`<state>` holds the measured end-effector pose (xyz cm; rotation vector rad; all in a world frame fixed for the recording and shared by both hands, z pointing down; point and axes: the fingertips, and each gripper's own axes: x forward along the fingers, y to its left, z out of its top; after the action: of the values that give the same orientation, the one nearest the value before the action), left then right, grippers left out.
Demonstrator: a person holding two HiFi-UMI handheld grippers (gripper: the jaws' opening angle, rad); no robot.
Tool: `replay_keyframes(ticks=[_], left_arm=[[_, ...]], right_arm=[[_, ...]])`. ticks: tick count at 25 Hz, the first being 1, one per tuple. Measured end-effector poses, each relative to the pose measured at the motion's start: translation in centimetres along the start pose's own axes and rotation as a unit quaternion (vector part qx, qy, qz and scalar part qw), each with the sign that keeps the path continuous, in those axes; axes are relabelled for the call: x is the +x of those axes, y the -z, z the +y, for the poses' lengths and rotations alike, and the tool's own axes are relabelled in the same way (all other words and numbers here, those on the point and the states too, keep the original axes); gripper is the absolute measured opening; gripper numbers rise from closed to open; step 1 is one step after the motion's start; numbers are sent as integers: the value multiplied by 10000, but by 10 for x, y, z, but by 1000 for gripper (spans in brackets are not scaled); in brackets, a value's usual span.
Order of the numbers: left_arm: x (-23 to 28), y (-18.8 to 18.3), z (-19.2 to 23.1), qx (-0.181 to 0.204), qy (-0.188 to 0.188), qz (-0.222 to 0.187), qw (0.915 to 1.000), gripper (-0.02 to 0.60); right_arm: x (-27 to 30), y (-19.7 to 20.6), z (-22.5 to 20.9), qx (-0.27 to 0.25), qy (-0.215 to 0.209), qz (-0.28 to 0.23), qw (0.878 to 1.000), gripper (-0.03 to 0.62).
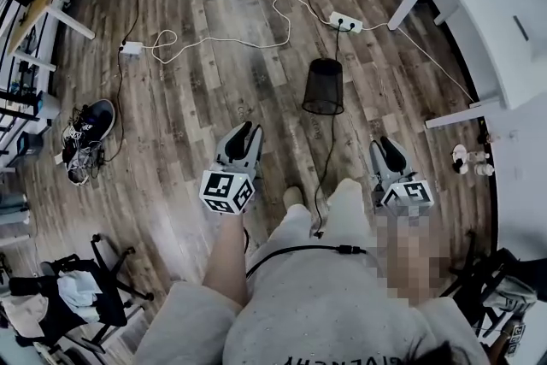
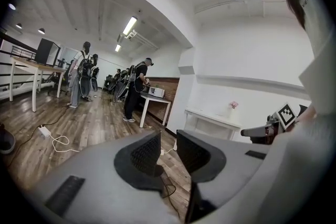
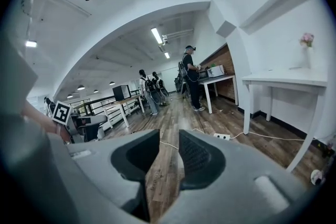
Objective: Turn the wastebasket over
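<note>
The wastebasket [image 1: 324,87] is black mesh and sits on the wood floor ahead of me. Its wider end is toward me and its narrower end away; I cannot tell whether it stands or lies. My left gripper [image 1: 244,135] hovers short of it and to its left, jaws a little apart with nothing between them. My right gripper [image 1: 390,152] hovers short of it on the right, also slightly open and empty. In the left gripper view the left gripper [image 2: 168,147] shows only floor through its gap; the same holds for the right gripper [image 3: 169,147] in its own view. Neither gripper view shows the basket.
A white power strip [image 1: 345,21] and white cable [image 1: 214,40] lie beyond the basket. A black cable [image 1: 328,158] runs from the basket toward my feet. A white table [image 1: 487,21] stands at the right, shoes [image 1: 87,137] at the left. Several people [image 2: 137,89] stand far off.
</note>
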<state>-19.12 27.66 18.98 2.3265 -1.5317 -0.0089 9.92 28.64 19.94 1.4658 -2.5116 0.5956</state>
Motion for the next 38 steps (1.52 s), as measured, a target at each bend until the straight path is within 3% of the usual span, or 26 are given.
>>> replay_keyframes(ticks=[5,15,29,38], left_arm=[[18,11,-4,-155,19,27,9999,91],[68,-1,5,98,25,242,9997,91],[209,74,10,-478,-35,1144,9923,91],[274,109,18,-433,-30,1722,9841,91]], right_arm=[[0,8,-17,123,75,48,9999,101],[54,6,-71,320,156,215,9991,101],[149,48,-155,463,-179,1209,9914,121],[203,73,-197,572,-425,1702,9828,129]])
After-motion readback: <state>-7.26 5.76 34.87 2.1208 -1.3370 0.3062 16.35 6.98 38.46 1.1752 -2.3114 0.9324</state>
